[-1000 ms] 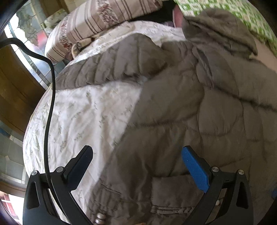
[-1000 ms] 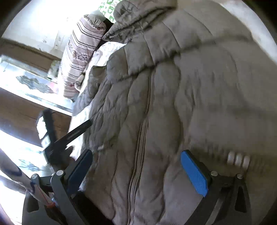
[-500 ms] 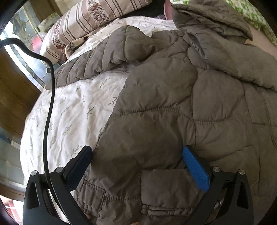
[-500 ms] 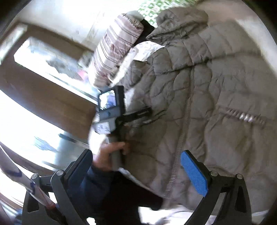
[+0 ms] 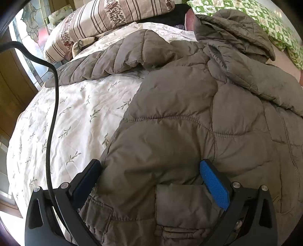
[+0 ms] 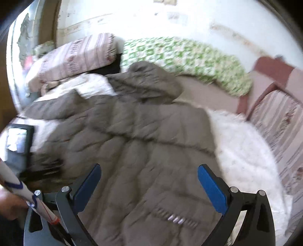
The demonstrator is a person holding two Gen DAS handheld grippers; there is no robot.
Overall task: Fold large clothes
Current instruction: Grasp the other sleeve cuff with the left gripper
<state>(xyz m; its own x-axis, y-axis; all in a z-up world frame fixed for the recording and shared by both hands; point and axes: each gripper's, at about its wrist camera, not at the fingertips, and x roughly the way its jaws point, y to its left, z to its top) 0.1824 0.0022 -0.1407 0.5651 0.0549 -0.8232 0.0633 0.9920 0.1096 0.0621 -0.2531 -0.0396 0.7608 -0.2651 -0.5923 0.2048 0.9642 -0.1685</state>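
- The quilted grey-brown jacket (image 5: 189, 117) lies spread on a white leaf-print bedspread (image 5: 75, 117), hood (image 5: 236, 36) toward the pillows; its left sleeve (image 5: 106, 60) runs out across the sheet toward the bed's edge; bare bedspread shows left of the jacket's side edge, and more pale cover (image 6: 244, 149) lies to its right in the right wrist view
- A striped pillow (image 5: 113, 17) and a green-checked pillow (image 5: 265, 17) close off the head of the bed; a wooden window frame (image 5: 11, 79) stands just beyond the left edge
- A black cable (image 5: 51, 132) hangs across the left view, over the sheet
- The left gripper (image 5: 149, 181) sits low at the jacket's hem, its fingers wide apart, straddling the side edge and the pocket flap (image 5: 181, 200); the dark pad is at the side seam and the blue pad (image 5: 214, 185) lies against the fabric; nothing is pinched
- The right gripper (image 6: 149, 185) is over the jacket's front, fingers spread wide, holding nothing; this view is blurred, so whether it touches cloth I cannot tell
- The left gripper's screen (image 6: 17, 140) shows at the right view's left edge
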